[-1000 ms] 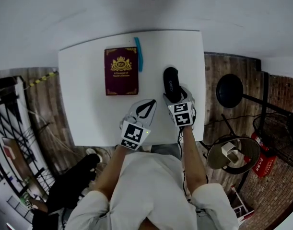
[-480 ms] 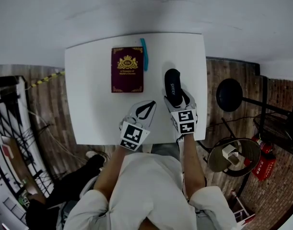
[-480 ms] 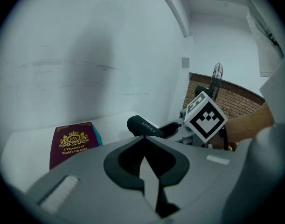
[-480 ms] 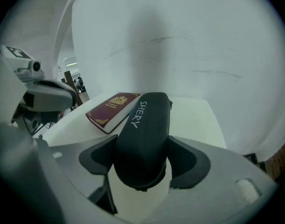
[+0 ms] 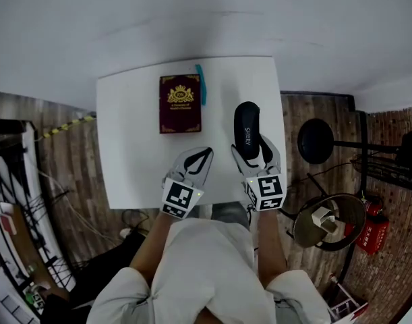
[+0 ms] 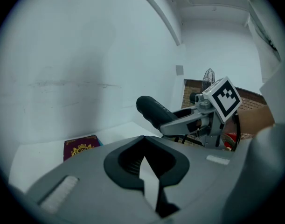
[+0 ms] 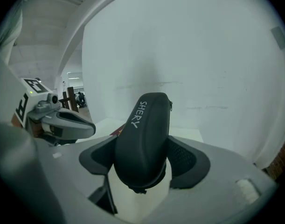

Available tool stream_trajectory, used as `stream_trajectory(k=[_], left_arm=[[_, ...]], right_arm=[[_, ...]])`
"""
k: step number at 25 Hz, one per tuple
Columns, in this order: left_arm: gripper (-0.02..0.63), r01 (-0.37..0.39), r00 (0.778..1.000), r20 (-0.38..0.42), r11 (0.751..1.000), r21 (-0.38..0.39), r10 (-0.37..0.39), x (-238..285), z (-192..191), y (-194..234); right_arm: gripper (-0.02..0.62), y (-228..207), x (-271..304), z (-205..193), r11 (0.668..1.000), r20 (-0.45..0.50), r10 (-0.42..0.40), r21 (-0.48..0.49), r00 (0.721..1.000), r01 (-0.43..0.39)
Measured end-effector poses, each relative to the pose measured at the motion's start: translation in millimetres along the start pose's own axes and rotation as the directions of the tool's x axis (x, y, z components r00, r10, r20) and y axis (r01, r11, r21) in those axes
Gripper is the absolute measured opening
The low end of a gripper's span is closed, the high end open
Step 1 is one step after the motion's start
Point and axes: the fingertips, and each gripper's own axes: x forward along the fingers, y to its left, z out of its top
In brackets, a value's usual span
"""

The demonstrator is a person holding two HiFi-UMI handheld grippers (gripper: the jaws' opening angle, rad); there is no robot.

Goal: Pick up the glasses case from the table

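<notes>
- Glasses case (image 5: 247, 128): one is counted, black, with white lettering along its lid; it is pinched at its near end between the jaws of the right gripper (image 5: 251, 151), over the right part of the worktop (image 5: 131, 154).
- Whether the case is clear of the worktop cannot be told.
- Two grippers are counted; the jaws of the left gripper (image 5: 200, 157) are pressed together at the tips, with nothing held.
- One maroon book (image 5: 180, 104) is laid flat at the far middle.
- One teal pen (image 5: 201, 84) is laid just beside the book's right edge.
</notes>
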Motion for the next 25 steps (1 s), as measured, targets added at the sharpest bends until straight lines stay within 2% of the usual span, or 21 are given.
stream_trajectory(k=[9,18,25], left_arm=[[0.018,0.043,0.992,0.113,0.997,0.058,-0.049,-37,38,-15],[0.018,0.097,0.98,0.164,0.99,0.106,-0.114,-70,52,-34],[0.018,0.13,0.965,0.206,0.98,0.151,-0.16,-89,65,-49]], right_arm=[[0.331,26,-55,37,0.998,0.126,-0.062,-0.023,0.99,0.065],[0.33,49,-100,42,0.99,0.187,-0.136,-0.008,0.973,0.14],[0.33,68,-122,46,0.986,0.221,-0.163,-0.007,0.962,0.168]])
